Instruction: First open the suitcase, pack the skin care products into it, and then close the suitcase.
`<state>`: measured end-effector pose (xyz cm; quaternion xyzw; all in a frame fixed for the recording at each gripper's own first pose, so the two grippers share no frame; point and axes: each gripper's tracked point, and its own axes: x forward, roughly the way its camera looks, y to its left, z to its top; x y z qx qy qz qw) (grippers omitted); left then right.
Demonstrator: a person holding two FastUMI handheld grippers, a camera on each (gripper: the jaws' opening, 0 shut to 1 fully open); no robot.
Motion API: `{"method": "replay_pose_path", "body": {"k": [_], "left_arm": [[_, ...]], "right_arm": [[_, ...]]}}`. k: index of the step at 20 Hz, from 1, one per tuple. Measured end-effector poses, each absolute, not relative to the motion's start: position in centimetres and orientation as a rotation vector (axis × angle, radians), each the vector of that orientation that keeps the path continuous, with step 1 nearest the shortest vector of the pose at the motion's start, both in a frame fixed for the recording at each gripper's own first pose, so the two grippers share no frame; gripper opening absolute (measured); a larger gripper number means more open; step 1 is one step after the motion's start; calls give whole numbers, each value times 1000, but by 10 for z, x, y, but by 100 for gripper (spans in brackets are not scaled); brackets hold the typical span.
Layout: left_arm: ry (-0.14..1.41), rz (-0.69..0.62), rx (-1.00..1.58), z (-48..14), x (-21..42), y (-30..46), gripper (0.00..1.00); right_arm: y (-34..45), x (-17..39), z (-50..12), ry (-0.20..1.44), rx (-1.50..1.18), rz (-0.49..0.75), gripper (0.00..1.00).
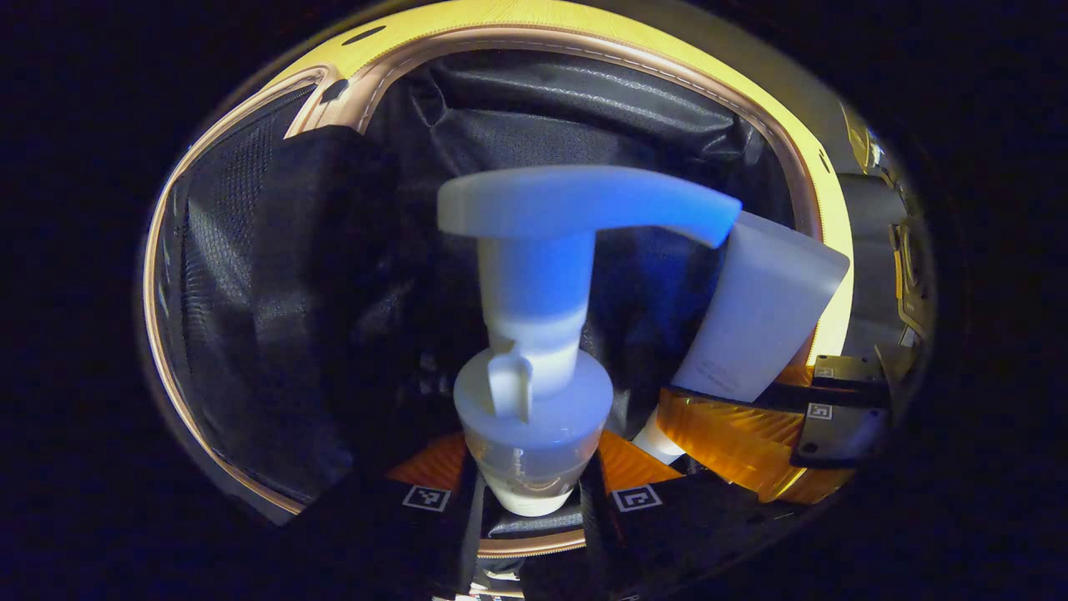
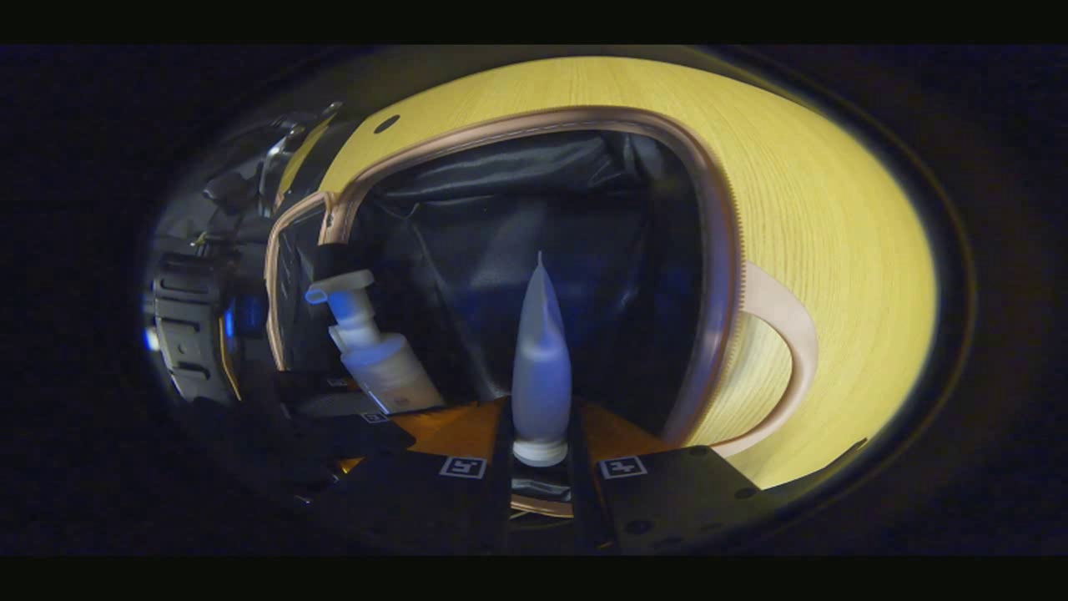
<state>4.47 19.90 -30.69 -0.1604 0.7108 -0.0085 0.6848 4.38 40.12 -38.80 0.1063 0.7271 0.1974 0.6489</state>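
Left tool (image 1: 528,492) pinching the pump bottle (image 1: 534,334), right tool (image 2: 541,467) pinching the tube (image 2: 541,367), both over the open suitcase (image 2: 818,250); packing underway, lower and release next.

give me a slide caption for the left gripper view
Left gripper holds a pump bottle over the open suitcase.

The open yellow suitcase (image 2: 834,250) offers a wide dark lined cavity (image 1: 275,317); its tan rim (image 2: 717,275) bounds the way in; the pump bottle (image 1: 534,351) and tube (image 2: 541,359) stand in the opening, near each other.
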Motion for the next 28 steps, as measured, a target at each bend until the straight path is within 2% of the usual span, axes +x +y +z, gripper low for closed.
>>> {"method": "replay_pose_path", "body": {"k": [1, 2, 3, 4, 5, 8, 9, 10, 11, 12, 13, 14, 17, 21, 22, 23, 28], "left_arm": [[1588, -27, -358, -306, 45, 199, 57], [1581, -29, -356, -306, 44, 197, 54], [1575, -25, -351, -307, 45, 196, 59], [1572, -29, -346, -307, 45, 196, 59], [1566, -32, -349, -304, 45, 194, 60], [1502, -36, -303, -288, 55, 201, 64], [1470, -38, -268, -279, 58, 205, 64], [1420, -49, -236, -265, 61, 206, 65], [1355, -68, -207, -250, 68, 207, 67], [1260, -99, -191, -233, 78, 204, 64], [1165, -135, -181, -218, 86, 200, 76], [1081, -155, -167, -204, 89, 202, 76], [847, -168, -139, -162, 91, 225, 78], [634, -5, -195, -122, 75, 310, 78], [589, 51, -202, -117, 69, 344, 75], [576, 102, -209, -117, 63, 372, 78], [602, 313, -257, -137, 29, 505, 81]], "right_arm": [[403, 47, -388, 1633, 238, 448, 35], [404, 45, -385, 1624, 237, 451, 39], [404, 45, -380, 1620, 248, 453, 34], [404, 44, -383, 1615, 241, 447, 43], [404, 43, -384, 1604, 241, 442, 49], [400, 46, -366, 1569, 252, 448, 50], [400, 46, -361, 1543, 261, 466, 55], [393, 45, -349, 1518, 264, 484, 79], [389, 47, -339, 1484, 275, 497, 77], [384, 48, -329, 1451, 280, 513, 87], [381, 53, -320, 1411, 294, 528, 82], [378, 55, -308, 1375, 302, 548, 98], [367, 59, -273, 1244, 299, 630, 98], [328, 61, -242, 1070, 233, 654, 98], [314, 63, -234, 1027, 214, 645, 98], [302, 63, -227, 992, 204, 637, 98], [248, 68, -204, 880, 205, 511, 98]]}}
